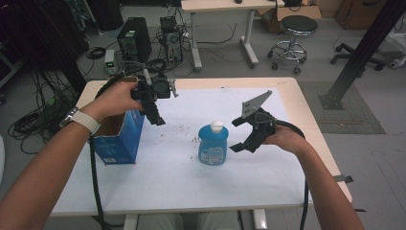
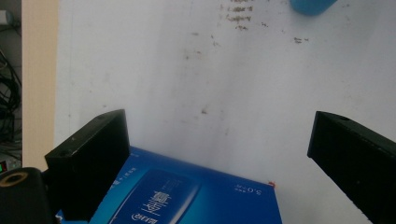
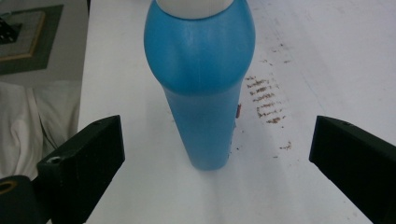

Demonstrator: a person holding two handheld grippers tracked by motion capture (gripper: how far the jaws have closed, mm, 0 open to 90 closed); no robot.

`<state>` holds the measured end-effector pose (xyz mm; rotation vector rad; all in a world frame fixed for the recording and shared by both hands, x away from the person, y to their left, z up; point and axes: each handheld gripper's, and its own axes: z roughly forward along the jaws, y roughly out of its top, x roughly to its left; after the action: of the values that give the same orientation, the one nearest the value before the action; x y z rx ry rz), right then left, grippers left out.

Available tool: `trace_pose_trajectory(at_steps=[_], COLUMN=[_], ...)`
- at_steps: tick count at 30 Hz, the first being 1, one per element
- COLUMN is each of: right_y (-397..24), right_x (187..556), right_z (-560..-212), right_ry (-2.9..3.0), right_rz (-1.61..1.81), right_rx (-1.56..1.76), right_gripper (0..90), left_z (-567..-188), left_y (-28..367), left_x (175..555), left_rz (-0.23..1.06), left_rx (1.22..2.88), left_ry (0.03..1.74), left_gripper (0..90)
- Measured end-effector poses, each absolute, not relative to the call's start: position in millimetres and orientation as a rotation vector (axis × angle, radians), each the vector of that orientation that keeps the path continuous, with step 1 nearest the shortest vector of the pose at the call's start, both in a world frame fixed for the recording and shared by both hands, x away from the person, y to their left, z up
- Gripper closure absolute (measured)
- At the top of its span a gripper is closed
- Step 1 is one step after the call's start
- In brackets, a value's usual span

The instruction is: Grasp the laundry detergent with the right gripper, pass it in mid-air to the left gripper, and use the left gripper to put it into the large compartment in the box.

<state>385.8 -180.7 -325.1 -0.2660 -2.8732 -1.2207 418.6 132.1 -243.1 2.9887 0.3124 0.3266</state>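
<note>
though upright, smooth rounded blue plastic bottle (image 3: 205, 93)

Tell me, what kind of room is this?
Probably a lab or workshop, not a home. Black computer towers sit on the grey floor among tangled black cables, and a round black stool on wheels stands behind the white-topped work table.

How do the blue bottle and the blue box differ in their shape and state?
The blue bottle is rounded and closed with a white cap; the blue box is rectangular and open on top. The bottle stands mid-table, facing the open right claw; the box stands at the left edge, below the left claw. Both are blue and upright.
</note>
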Motion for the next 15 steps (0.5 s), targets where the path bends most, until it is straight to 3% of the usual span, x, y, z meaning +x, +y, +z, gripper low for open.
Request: trace_pose_trajectory(at_steps=[15], right_y=[-189], right_x=[385], right_z=[-337], right_ry=[-2.822], right_rz=[-1.275], right_rx=[-0.303], right_gripper=[3.3], left_z=[-242], left_y=[132], left_x=[418], left_rz=[0.329], left_rx=[2.991], left_ry=[0.318], left_gripper=[6.3])
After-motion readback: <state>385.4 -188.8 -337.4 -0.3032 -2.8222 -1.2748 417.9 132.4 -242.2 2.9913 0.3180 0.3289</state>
